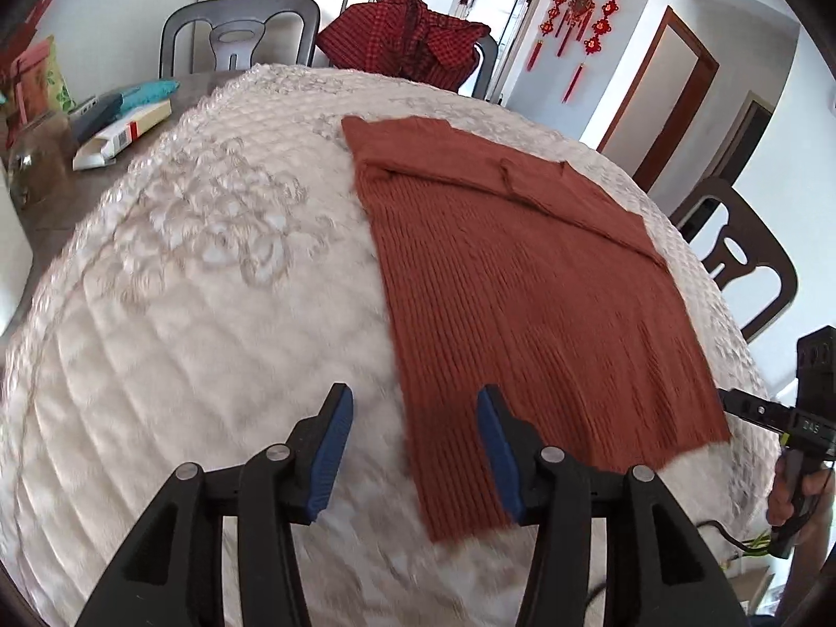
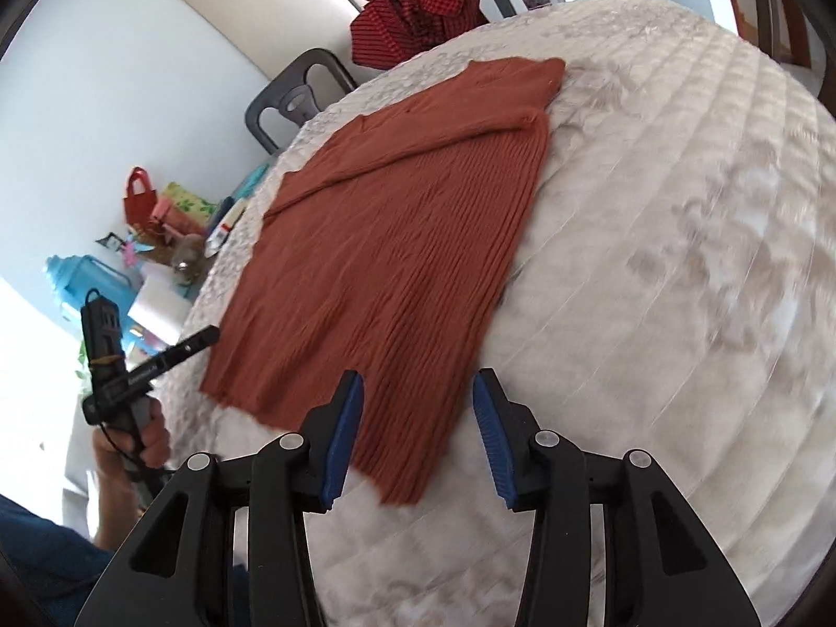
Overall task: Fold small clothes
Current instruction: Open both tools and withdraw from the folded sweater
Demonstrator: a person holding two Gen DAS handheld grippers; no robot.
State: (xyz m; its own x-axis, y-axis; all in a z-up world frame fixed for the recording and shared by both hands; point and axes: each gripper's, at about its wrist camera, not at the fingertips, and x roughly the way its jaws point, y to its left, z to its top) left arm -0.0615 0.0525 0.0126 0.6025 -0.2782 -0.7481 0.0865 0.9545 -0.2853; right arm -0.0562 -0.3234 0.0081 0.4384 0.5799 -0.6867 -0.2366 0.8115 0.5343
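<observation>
At the bottom of the left wrist view, the left claw [image 1: 413, 418] is seen with its blue pads [image 1: 334, 449] spread apart and nothing held between them; it is poised over the near left corner of the sweater [image 1: 522, 282]. In the right wrist view the right claw [image 2: 418, 407] is likewise seen parted and empty, above the near right corner of the same hem.

The rust-coloured ribbed sweater is laid flat on the surface [image 1: 198, 303], which is covered by a white quilted cloth. Its sleeves are folded across the upper body, and its hem lies nearest the claws. In the left view the sweater is placed right of centre; in the right view, left of centre.

Beyond it, at the top of both frames, a red checked garment [image 1: 413, 36] is draped over a chair [image 1: 240, 36]. At the upper left of the left view, a white box [image 1: 125, 133] and a jar [image 1: 39, 162] are found on the bare part of the surface.
</observation>
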